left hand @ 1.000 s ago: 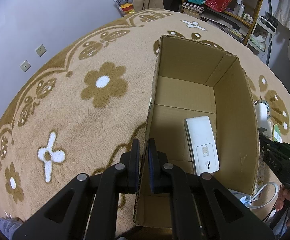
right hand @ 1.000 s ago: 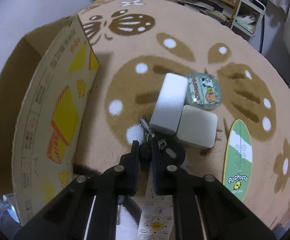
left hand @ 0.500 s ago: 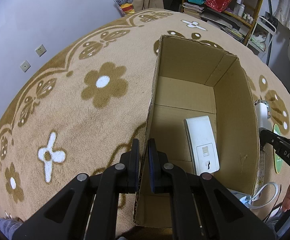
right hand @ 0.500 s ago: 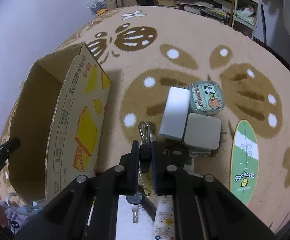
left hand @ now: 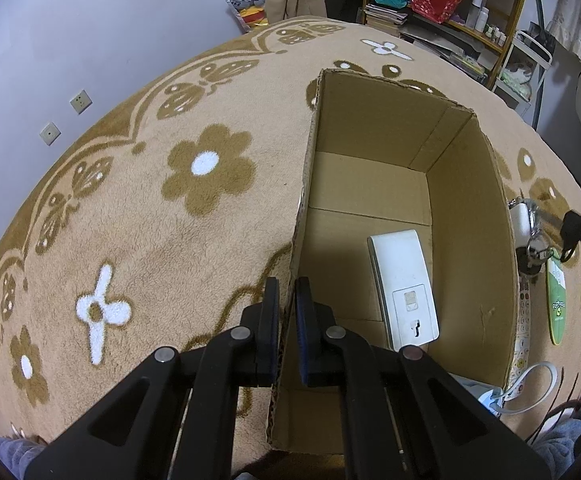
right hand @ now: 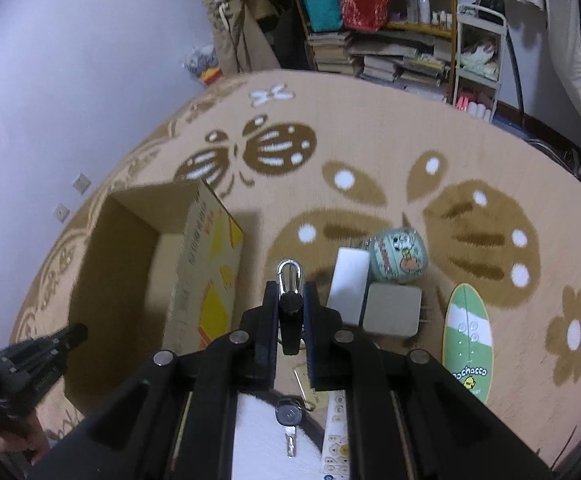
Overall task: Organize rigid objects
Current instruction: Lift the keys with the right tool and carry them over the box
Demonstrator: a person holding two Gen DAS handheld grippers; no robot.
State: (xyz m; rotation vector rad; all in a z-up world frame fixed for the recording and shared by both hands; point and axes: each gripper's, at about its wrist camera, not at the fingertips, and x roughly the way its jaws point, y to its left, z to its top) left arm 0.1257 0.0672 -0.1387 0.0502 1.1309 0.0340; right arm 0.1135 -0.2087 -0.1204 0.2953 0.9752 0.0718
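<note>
Cardboard wall of the box (left hand: 374, 184) sits clamped in the left tool (left hand: 286, 300), a white device (left hand: 404, 284) inside. The right tool (right hand: 290, 300) grips a keyring (right hand: 289, 280) above the carpet (right hand: 370, 152).

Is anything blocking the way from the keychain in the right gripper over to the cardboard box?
Only the box's printed side wall stands between; the keychain, clamped in the right gripper, must clear its rim. The box top is open.
</note>
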